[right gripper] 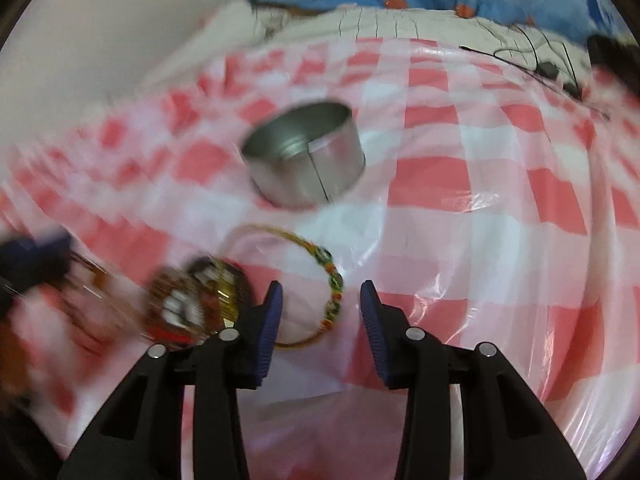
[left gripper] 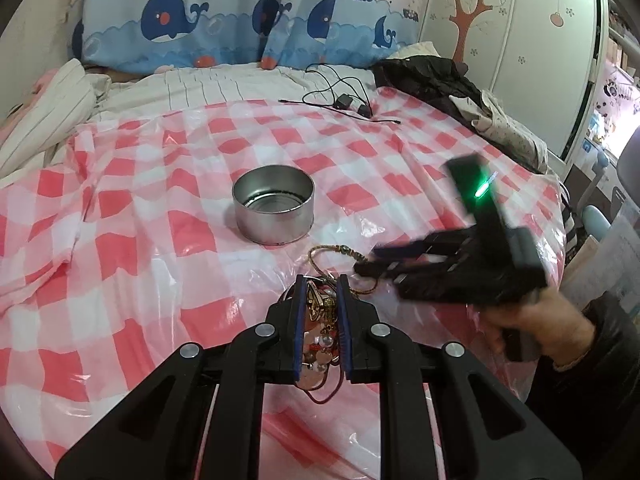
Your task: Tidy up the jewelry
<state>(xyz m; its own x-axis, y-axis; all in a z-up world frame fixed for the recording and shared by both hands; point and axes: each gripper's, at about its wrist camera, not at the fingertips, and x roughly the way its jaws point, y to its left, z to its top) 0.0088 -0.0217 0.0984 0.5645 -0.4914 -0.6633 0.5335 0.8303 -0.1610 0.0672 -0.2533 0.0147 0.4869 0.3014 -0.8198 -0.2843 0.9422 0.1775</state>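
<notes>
A round silver tin [left gripper: 273,209] stands open on the red-and-white checked sheet [left gripper: 140,248]; it also shows in the right wrist view [right gripper: 306,159]. My left gripper [left gripper: 321,285] is nearly shut around a heap of jewelry [left gripper: 320,322] with gold pieces, pearls and red cord. A beaded cord bracelet [left gripper: 340,252] lies just beyond the heap. My right gripper [right gripper: 321,298] is open above that bracelet [right gripper: 332,280], empty. It shows blurred in the left wrist view [left gripper: 370,260]. The jewelry heap [right gripper: 200,304] lies blurred to its left.
Black cables and small adapters [left gripper: 344,100] lie at the far side of the sheet. Dark clothes [left gripper: 440,76] are piled at the far right. A whale-print curtain [left gripper: 240,16] and a wardrobe [left gripper: 520,40] stand behind the bed.
</notes>
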